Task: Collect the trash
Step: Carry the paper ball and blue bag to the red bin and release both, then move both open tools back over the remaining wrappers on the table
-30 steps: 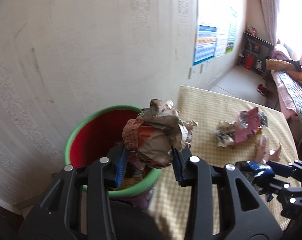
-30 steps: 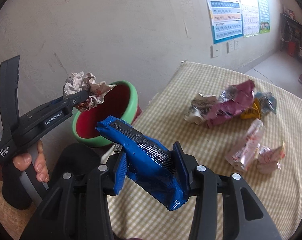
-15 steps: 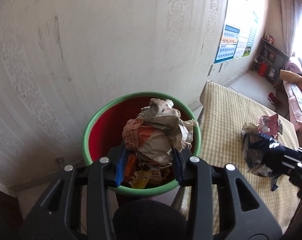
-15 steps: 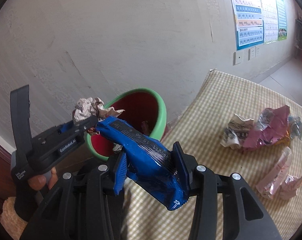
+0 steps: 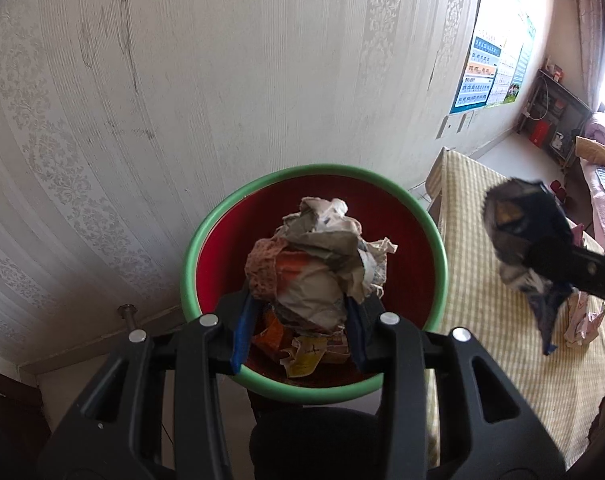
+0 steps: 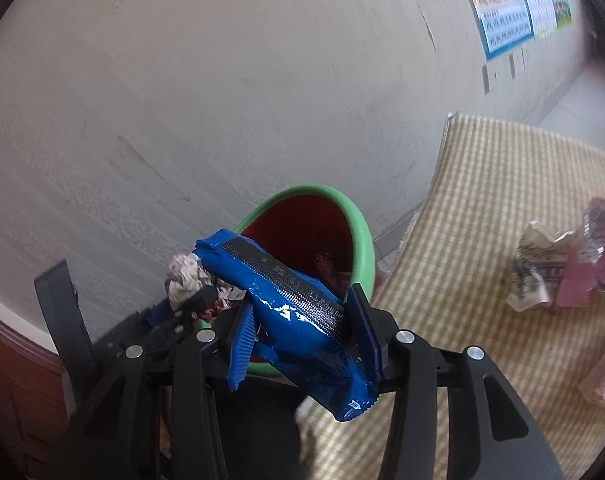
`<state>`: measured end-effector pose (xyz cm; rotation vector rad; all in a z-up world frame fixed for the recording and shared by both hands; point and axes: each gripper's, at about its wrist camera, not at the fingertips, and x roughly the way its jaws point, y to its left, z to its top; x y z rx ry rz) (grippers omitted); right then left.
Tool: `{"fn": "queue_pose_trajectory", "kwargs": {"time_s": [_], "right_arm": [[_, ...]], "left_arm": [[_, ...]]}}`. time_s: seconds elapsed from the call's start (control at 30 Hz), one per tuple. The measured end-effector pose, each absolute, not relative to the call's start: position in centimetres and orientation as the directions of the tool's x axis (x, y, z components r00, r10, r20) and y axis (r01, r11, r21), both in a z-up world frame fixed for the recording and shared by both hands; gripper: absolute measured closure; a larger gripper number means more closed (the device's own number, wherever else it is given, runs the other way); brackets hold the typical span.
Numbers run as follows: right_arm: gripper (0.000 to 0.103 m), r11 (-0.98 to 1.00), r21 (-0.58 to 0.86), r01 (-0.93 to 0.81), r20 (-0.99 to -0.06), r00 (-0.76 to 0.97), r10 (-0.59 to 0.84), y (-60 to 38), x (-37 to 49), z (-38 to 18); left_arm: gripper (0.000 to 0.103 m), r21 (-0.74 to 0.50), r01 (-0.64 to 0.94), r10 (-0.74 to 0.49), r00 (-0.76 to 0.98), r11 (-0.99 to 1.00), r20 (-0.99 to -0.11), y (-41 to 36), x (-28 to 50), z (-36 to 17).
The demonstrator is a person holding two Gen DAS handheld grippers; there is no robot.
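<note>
While both jaws grip trash above the bin [image 5: 190, 256], wrappers [image 6: 542, 276] litter the checked tablecloth [image 6: 482, 208].

A pale wall [image 5: 222, 80] with a faint damask stripe runs along the left, scuffed with dark marks, and a blue-bordered chart poster [image 5: 490, 76] hangs on it with two white switch plates [image 5: 456, 126] just below. A yellow checked cloth [image 6: 482, 208] covers the table beside the wall. At the far end of the room stands a dark shelf unit [image 5: 550, 116] holding small red items, with a pink-covered bed [image 5: 602, 184] near it.
</note>
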<state>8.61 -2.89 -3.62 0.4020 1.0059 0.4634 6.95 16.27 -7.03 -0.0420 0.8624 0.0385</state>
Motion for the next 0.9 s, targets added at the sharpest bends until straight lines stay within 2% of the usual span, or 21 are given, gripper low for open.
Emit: {"fn": "queue_pose_trajectory", "kwargs": {"time_s": [0.2,0.3,0.37,0.4,0.5,0.6,0.73,0.9], "right_arm": [[0.059,0.811,0.558,-0.175,-0.693,0.441,0.571,-1.0,10.5,-3.9],[0.051,0.796,0.579,-0.176,-0.670,0.453,0.588,-0.2,11.2,-3.7],[0.039,0.775,0.612,-0.161,-0.648,0.459,0.607,0.0,11.8,-3.5],[0.038,0.769,0.620,-0.155,-0.641,0.464,0.611,0.0,12.0,-3.4],[0.036,0.765,0.624,-0.159,-0.625,0.486,0.611,-0.2,12.2,-2.6],[0.036,0.769,0.618,-0.165,-0.618,0.502,0.605,-0.8,11.6,-2.1],[0.036,0.838,0.522,-0.157,-0.650,0.562,0.511,-3.9,9.0,-2.0],[0.035,0.941,0.337,-0.030,-0.712,0.646,0.275,-11.1,4.7,-3.0]], "left_arm": [[0.066,-0.008,-0.070,0.039,0.638,0.997,-0.769,17.1,7.6,-7.8],[0.064,-0.003,-0.090,0.055,0.631,0.996,-0.774,17.7,8.2,-8.2],[0.050,-0.002,-0.108,0.067,0.629,0.994,-0.774,18.1,8.5,-8.3],[0.041,-0.004,-0.115,0.070,0.633,0.993,-0.771,18.2,8.5,-8.3],[0.036,-0.003,-0.128,0.080,0.637,0.992,-0.767,18.4,8.3,-8.1],[0.035,0.002,-0.138,0.090,0.634,0.990,-0.768,18.5,8.0,-8.2],[0.034,0.011,-0.128,0.092,0.642,0.992,-0.761,18.0,7.3,-7.7],[0.033,0.018,-0.111,0.087,0.663,0.994,-0.743,16.5,6.9,-6.6]]}}
